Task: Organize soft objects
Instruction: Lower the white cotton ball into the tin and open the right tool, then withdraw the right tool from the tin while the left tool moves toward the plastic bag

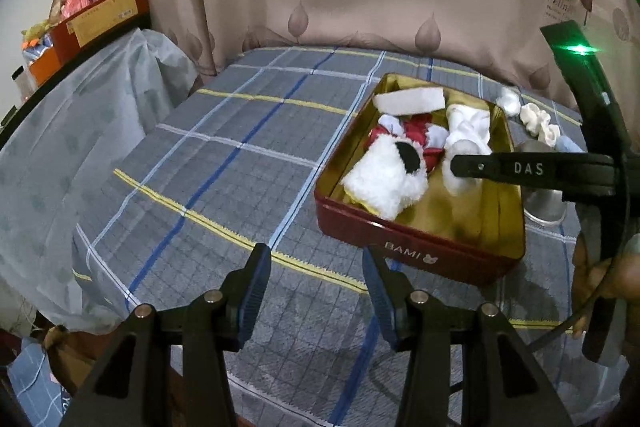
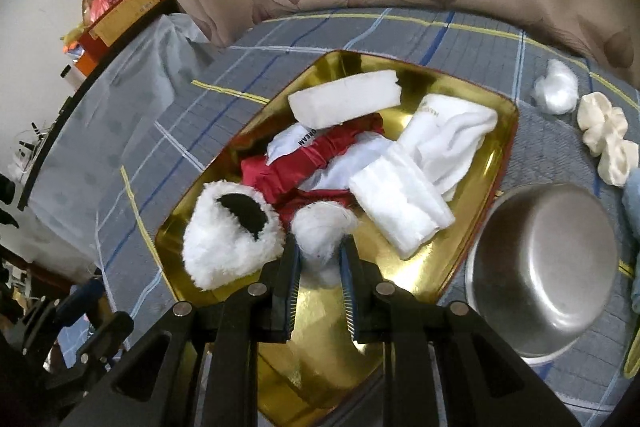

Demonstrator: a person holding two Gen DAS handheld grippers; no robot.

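A red tin [image 1: 416, 247] with a gold inside [image 2: 472, 115] sits on the plaid bed. It holds a white foam block [image 2: 344, 99], a red and white cloth [image 2: 320, 155], a white sock [image 2: 452, 143], a folded white pad [image 2: 400, 203] and a fluffy white piece with a black patch [image 2: 228, 239]. My right gripper [image 2: 319, 247] is over the tin, shut on a white cotton ball [image 2: 320, 227]; it shows in the left wrist view [image 1: 460, 167]. My left gripper [image 1: 316, 259] is open and empty, in front of the tin's near left corner.
A steel bowl [image 2: 548, 267] stands right of the tin. Beyond it lie a white cotton wad [image 2: 556, 93], a cream scrunchie [image 2: 604, 139] and a pale blue cloth [image 2: 634, 199]. A covered shelf with boxes [image 1: 96, 15] is at the left; a curtain hangs behind.
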